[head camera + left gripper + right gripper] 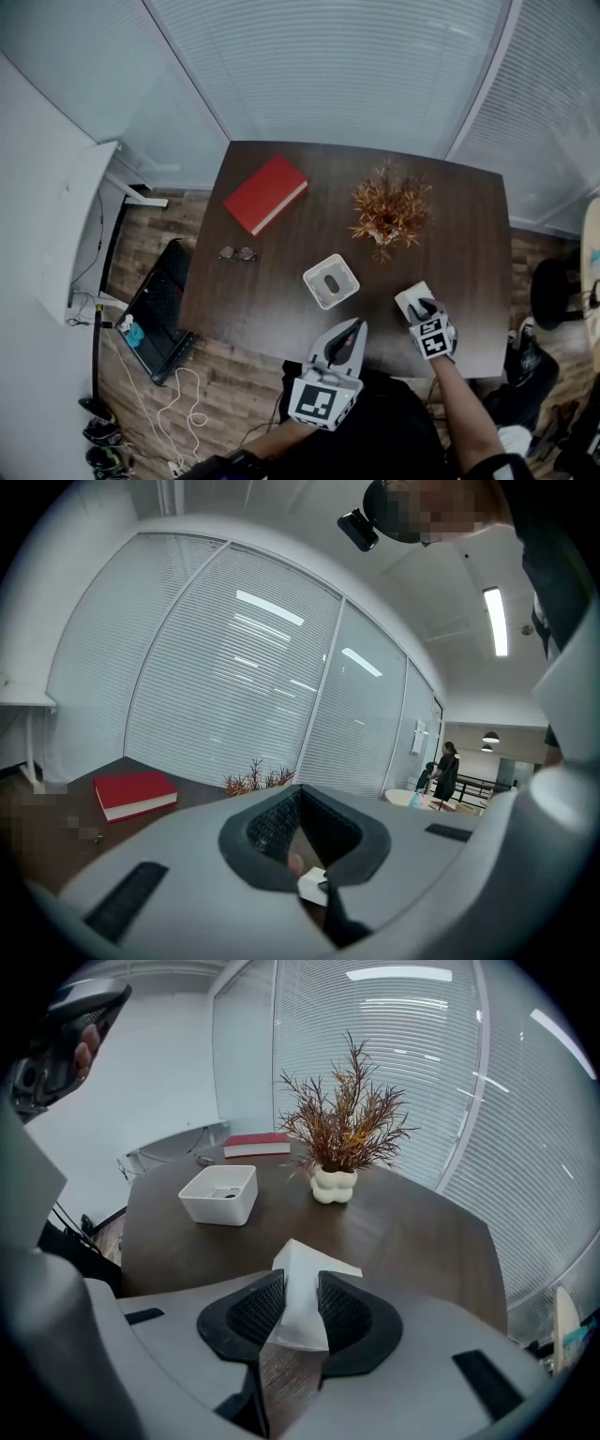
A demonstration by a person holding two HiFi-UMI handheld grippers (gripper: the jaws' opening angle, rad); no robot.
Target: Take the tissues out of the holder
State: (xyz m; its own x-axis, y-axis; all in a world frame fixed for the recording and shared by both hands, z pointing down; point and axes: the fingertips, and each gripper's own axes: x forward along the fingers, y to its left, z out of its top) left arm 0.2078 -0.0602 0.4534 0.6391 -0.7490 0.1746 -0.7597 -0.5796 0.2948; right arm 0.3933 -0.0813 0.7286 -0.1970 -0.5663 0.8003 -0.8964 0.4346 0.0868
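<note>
The white square tissue holder (331, 280) (220, 1194) stands on the dark wooden table (281, 300), its top slot showing nothing. To its right, near the front edge, lies a folded white tissue (411, 296) (305, 1269). My right gripper (419, 307) (300, 1302) is shut on it, with the sheet pinched between both dark pads. My left gripper (354, 326) (305, 841) hovers at the front edge just below the holder. Its jaws stand apart with nothing between them.
A red book (266, 193) (134, 792) lies at the back left, with glasses (238, 253) in front of it. A dried plant in a white vase (389, 211) (345, 1138) stands at the back right. Cables and a black case (159, 309) lie on the floor to the left.
</note>
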